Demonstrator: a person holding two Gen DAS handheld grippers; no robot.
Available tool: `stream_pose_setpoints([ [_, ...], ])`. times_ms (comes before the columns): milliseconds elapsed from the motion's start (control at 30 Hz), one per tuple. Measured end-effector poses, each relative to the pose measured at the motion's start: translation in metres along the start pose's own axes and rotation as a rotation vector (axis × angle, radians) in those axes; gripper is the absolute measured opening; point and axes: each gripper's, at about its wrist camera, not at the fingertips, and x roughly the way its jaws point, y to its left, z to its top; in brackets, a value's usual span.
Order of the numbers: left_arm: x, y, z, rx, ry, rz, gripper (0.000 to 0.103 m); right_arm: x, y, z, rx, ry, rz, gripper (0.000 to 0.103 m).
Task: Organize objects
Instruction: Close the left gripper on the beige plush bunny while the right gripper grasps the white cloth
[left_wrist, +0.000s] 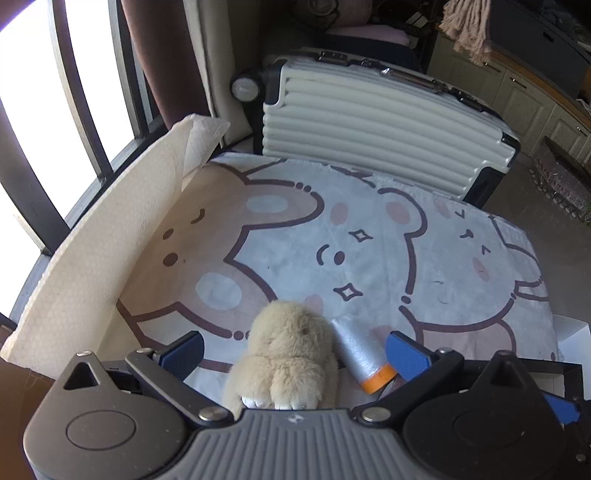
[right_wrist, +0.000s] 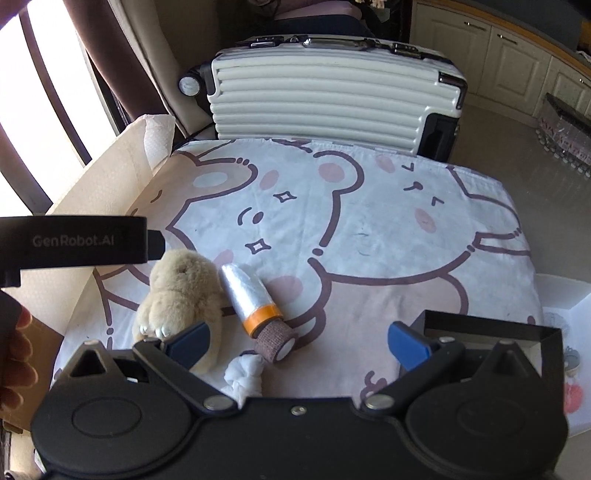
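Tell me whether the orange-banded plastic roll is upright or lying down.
Lying down: the clear plastic roll with orange band rests on its side on the bear-print cloth, beside the beige plush toy.

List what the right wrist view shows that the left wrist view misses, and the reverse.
Only the right wrist view shows the brown bandage roll, the knotted white cloth, a hand at the left edge, and the left gripper's black body marked GenRobot.AI.
Only the left wrist view shows the beige fringe hanging at the top, and the left gripper, open around the plush.
Both show the plush toy, the orange-banded plastic roll, the bear-print cloth, the white suitcase and the black tray.
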Motion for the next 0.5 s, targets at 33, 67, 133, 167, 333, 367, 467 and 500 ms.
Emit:
stream_pose_setpoints([
  [33,0.007,0.003,-0.001,-0.005,0.012,0.004,0.103,0.005,-0.001,-0.003,0.004,0.016,0.015,0.103],
  [67,0.014,0.006,-0.003,-0.007,0.027,0.011,0.103,0.009,-0.001,-0.005,0.005,0.025,0.029,0.103],
  [133,0.027,0.010,-0.006,0.002,0.050,0.018,0.103,0.016,-0.001,-0.010,0.000,0.038,0.043,0.103],
  [167,0.033,0.011,-0.007,0.010,0.063,0.020,0.103,0.019,-0.002,-0.012,-0.005,0.039,0.046,0.103],
  [333,0.061,0.010,-0.019,0.090,0.123,-0.034,0.103,0.032,-0.007,-0.017,-0.020,0.051,0.045,0.103],
  [367,0.065,0.007,-0.022,0.117,0.133,-0.034,0.103,0.035,-0.009,-0.018,-0.021,0.057,0.043,0.103],
  [467,0.077,-0.006,-0.028,0.210,0.147,0.029,0.103,0.044,-0.017,-0.018,-0.008,0.076,0.038,0.103],
  [500,0.080,-0.009,-0.030,0.231,0.150,0.048,0.103,0.048,-0.020,-0.018,0.001,0.085,0.041,0.103],
])
